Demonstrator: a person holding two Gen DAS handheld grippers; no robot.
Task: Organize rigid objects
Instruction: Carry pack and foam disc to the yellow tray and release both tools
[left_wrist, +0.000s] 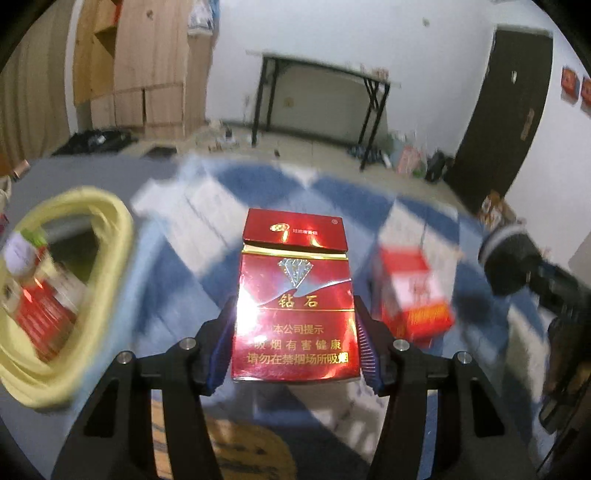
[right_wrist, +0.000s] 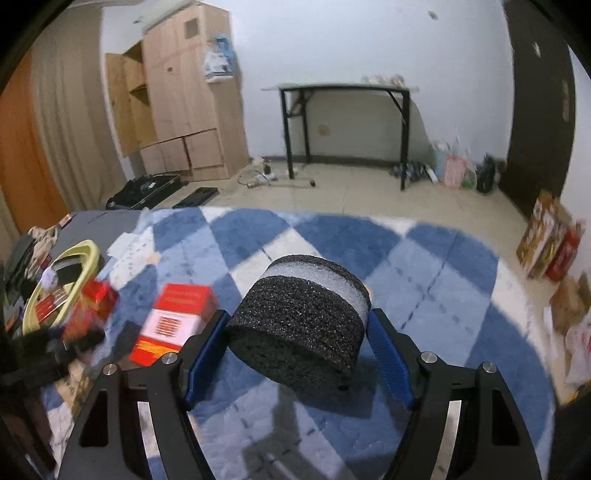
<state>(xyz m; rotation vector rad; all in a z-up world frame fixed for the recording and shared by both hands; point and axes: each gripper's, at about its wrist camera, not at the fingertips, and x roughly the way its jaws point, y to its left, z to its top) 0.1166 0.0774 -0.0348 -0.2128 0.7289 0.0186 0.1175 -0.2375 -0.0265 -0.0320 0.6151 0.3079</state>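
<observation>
Both grippers (left_wrist: 295, 332) (right_wrist: 295, 343) clamp objects: pack (left_wrist: 293, 295), foam (right_wrist: 301, 325).

Blue-white checked rug (right_wrist: 443, 280); black-legged table (right_wrist: 343, 88) by wall; wooden wardrobe (right_wrist: 184, 103).

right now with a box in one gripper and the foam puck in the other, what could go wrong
The left gripper holds the red cigarette pack only by its lower edges, so the tall pack might tip or slip. The yellow basket already holds other items, so dropping it in could jam. The right gripper squeezes a soft foam disc; it may deform and pop out near the red-and-white box.
</observation>
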